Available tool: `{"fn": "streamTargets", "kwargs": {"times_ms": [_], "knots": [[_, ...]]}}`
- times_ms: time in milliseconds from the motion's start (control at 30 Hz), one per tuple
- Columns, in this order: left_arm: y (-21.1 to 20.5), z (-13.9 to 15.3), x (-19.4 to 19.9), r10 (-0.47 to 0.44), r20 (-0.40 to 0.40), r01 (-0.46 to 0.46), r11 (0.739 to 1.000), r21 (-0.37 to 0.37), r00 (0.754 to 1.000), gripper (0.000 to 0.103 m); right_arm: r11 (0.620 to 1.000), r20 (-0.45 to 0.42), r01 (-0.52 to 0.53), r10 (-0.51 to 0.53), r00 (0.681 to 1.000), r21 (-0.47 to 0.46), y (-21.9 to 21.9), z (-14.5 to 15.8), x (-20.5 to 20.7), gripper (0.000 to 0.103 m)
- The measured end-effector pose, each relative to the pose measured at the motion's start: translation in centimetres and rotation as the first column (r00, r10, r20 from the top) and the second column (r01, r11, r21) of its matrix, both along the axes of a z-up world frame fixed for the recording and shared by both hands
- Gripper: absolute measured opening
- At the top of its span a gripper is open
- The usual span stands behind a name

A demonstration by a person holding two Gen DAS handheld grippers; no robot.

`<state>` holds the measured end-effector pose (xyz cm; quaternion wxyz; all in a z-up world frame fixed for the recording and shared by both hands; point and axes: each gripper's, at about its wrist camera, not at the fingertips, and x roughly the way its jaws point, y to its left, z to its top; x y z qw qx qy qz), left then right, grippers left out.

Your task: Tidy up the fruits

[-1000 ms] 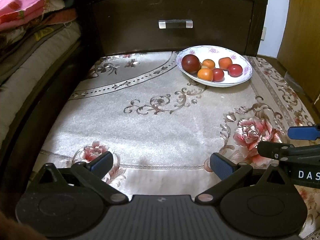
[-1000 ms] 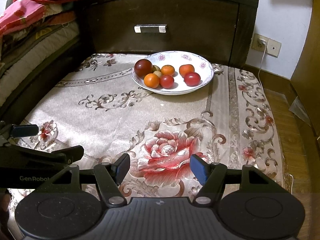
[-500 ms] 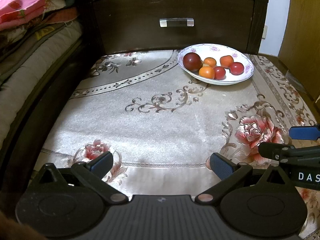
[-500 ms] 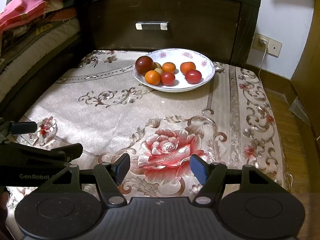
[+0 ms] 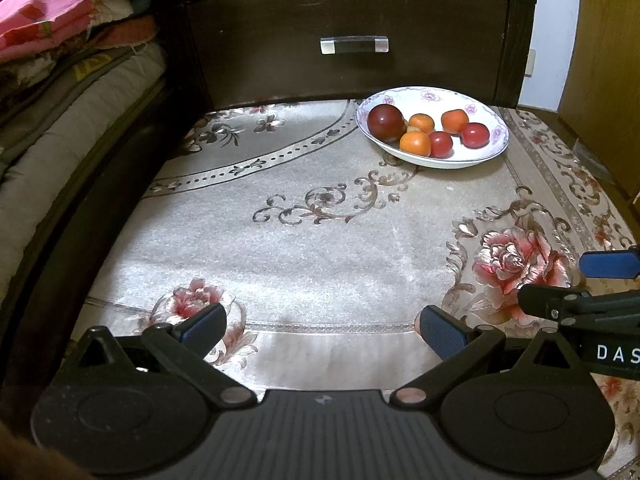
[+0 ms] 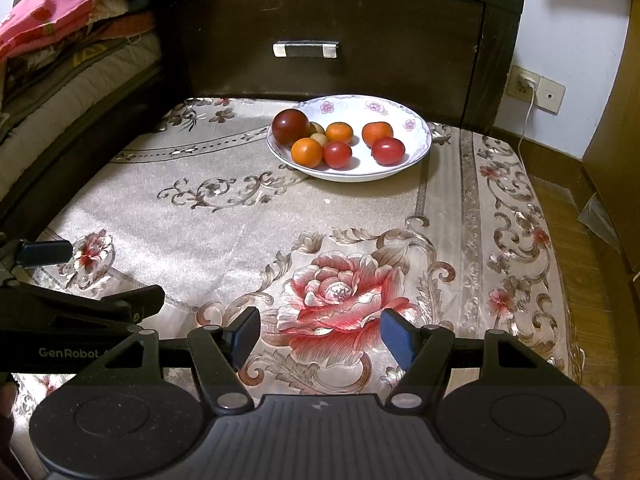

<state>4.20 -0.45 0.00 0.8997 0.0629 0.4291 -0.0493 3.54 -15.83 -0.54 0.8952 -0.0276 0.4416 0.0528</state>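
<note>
Both cameras now sit slightly farther from the bowl (image 6: pixel 416 148) than a second ago; nothing on the cloth (image 5: pixel 320 256) has shifted. Left gripper (image 5: pixel 322 330) and right gripper (image 6: pixel 316 338) hover side by side over the near edge, jaws spread and empty, apparently standing by between picks. All fruit lies in the bowl at the far right: a dark red fruit (image 6: pixel 291 127), three orange ones (image 6: pixel 306 152), two red ones (image 6: pixel 387 151), gathered for tidiness.
</note>
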Motion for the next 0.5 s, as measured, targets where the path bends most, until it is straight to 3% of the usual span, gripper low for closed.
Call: {"fn": "streamTargets", "kwargs": {"times_ms": [500], "knots": [[0.18,-0.05,-0.05,0.015,-0.015,-0.015,1.0,-0.013,1.0,0.103,1.0,-0.002,-0.001,0.001,1.0,-0.001,0.14,0.02,-0.04,0.063]]}}
